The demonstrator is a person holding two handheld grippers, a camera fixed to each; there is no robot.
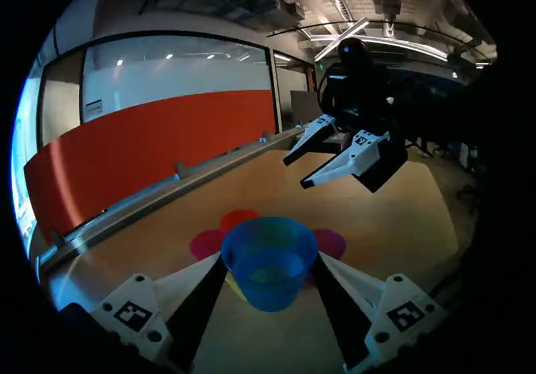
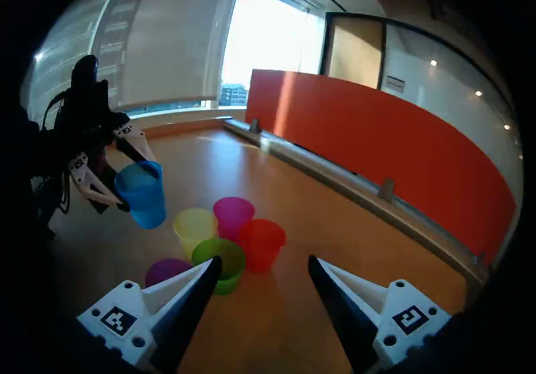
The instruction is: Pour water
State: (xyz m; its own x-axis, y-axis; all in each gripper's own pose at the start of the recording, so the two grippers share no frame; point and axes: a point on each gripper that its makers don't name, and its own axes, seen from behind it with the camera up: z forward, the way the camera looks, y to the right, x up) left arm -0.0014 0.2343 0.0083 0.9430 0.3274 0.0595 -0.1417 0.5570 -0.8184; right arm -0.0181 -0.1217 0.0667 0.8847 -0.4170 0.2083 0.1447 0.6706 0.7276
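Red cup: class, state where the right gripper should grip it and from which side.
The red cup stands upright at the cluster's edge, green cup and magenta cup crowding its other side. Probably grip its wall below the rim, from the orange partition side.

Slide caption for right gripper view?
Left tongs grip a blue cup near five coloured cups on a wooden table; right tongs open.

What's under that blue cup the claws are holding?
The left gripper holds the blue cup above a wooden table. Below it cluster red cup, magenta cup, yellow cup, green cup and purple cup. In the left gripper view, the blue cup covers most of them.
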